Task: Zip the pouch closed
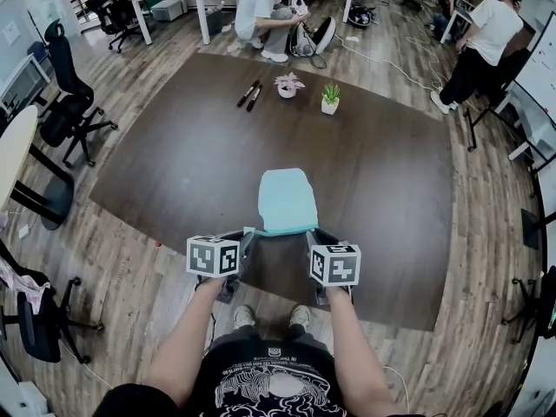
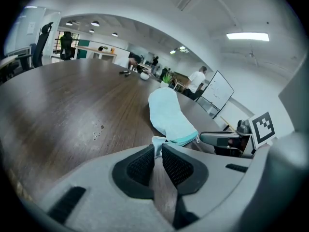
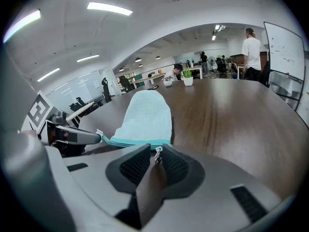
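Head view, pouch sits near the six-o'clock edge of the table, bare wood open toward twelve; left gripper view, left gripper clamps its corner tab; right gripper view, right gripper brackets the zipper pull, seemingly loose.

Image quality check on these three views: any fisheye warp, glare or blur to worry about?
Head view: strong fisheye, the dark wooden table edges bow, the light blue fabric pouch is sharp. Left gripper view: black vignette corners, pale sheen on the tabletop. Right gripper view: ceiling light strips blown out, pouch sharp.
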A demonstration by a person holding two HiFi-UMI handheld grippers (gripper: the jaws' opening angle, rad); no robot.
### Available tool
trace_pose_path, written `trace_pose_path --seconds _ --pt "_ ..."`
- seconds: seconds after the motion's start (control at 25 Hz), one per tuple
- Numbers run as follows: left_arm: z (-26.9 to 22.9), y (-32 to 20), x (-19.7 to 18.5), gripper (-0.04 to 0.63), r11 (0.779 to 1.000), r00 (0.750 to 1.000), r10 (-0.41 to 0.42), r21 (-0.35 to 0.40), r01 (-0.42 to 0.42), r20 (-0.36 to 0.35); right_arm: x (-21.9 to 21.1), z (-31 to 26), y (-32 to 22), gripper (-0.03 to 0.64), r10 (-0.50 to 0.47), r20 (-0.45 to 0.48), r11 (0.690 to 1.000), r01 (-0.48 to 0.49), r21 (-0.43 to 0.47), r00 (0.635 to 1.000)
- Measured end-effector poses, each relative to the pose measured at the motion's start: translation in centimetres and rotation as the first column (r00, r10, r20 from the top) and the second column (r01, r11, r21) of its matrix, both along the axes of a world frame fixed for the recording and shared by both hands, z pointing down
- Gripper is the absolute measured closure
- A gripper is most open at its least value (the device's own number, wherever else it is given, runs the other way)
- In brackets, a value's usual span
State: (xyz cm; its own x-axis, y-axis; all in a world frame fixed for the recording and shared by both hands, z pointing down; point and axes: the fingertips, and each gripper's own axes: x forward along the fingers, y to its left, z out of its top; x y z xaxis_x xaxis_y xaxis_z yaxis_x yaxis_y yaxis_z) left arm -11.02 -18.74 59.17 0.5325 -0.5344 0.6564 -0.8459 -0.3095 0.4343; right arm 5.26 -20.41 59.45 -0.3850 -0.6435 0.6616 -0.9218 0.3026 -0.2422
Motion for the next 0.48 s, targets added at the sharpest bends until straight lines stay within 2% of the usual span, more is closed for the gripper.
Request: trace_pose_path --seconds 0.12,0.2,0.48 --pt "-0.05 -0.13 -0.04 0.553 1.000 1.000 -0.001 0.005 0.001 0.002 -0.09 0.02 0.00 0.540 0.000 -0.002 1.000 0.000 0.002 1.000" --pt "-0.04 -0.17 0.02 0.492 1.000 1.000 0.000 0.005 0.000 0.000 -0.10 0.04 0.00 0.537 0.001 -0.001 1.000 -0.001 0.002 1.000" --pt "-0.64 -0.69 -0.39 0.482 0.999 0.999 -0.017 0.032 0.016 0.029 0.00 -0.52 -0.08 0.538 0.002 0.004 1.000 -0.002 0.011 1.000"
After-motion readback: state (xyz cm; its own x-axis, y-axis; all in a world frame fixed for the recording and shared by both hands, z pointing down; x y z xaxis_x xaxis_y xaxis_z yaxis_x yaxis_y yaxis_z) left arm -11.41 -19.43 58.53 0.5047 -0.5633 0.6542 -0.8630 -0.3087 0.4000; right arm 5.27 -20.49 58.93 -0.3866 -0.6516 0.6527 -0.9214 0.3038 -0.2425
